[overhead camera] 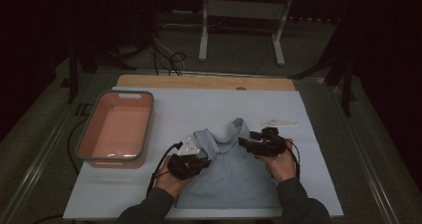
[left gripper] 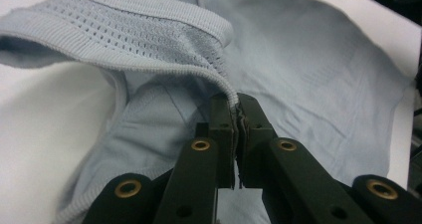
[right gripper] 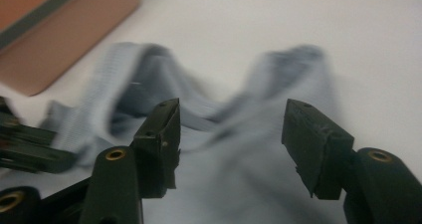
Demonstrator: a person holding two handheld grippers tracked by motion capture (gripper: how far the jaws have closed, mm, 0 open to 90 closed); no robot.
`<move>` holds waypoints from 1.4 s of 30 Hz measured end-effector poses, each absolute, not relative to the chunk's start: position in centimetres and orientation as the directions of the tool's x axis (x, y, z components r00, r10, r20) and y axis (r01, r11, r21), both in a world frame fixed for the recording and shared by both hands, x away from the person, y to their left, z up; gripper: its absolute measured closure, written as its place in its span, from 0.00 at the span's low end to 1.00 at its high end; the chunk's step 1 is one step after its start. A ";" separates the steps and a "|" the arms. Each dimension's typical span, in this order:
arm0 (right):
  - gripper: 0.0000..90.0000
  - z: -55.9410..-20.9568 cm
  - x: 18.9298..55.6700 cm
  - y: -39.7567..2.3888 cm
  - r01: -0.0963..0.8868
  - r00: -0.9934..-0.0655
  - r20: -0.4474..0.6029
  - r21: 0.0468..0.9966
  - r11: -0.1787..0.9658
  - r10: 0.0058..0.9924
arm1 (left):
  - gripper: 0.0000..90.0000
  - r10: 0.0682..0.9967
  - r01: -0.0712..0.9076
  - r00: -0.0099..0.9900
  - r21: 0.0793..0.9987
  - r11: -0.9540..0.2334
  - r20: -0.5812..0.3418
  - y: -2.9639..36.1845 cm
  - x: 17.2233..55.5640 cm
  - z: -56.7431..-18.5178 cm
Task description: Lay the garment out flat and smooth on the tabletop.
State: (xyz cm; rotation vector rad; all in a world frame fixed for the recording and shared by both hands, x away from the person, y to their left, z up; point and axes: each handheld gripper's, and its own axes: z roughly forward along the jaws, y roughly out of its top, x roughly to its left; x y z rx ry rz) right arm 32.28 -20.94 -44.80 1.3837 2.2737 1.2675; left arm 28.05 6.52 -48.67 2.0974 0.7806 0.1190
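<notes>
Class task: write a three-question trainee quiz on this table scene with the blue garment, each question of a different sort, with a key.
1. True or false: the left tool is shut on the garment's ribbed edge.
2. Which side of the garment is the bin on in the high view? A) left B) right C) on top of it
3. Fill in: the right tool has its jaws ____, with nothing gripped.

Key: 1 true; 2 A; 3 open.

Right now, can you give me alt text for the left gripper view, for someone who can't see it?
The left gripper has its two black fingers shut on the ribbed edge of a light blue knit garment. The garment lies rumpled on a white table cover, with a mesh-knit band arching across the upper left.
</notes>
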 end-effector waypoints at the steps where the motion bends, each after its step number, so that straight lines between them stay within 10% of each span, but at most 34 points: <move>1: 0.46 -44.8 32.3 -20.9 0.635 -0.545 0.252 0.747 0.197 0.800 | 0.98 0.570 0.487 0.799 0.763 -0.425 -0.192 6.5 28.0 -48.7; 13: 0.53 -45.9 32.5 -14.0 0.644 -0.638 0.282 0.706 0.296 0.716 | 0.97 0.553 0.454 0.823 0.740 -0.496 -0.134 6.2 27.8 -49.1; 18: 0.96 -46.5 32.3 -13.0 0.631 -0.668 0.257 0.693 0.349 0.698 | 0.96 0.552 0.462 0.820 0.745 -0.481 -0.151 6.4 27.9 -49.2; 28: 0.97 -44.5 30.1 -15.5 0.553 -0.712 0.228 0.765 0.330 0.665 | 0.66 0.625 0.470 0.758 0.821 -0.324 -0.188 9.3 28.6 -46.7; 42: 0.97 -44.2 28.2 -16.7 0.489 -0.770 0.193 0.791 0.368 0.608 | 0.54 0.671 0.526 0.715 0.783 -0.332 -0.196 7.0 32.7 -46.6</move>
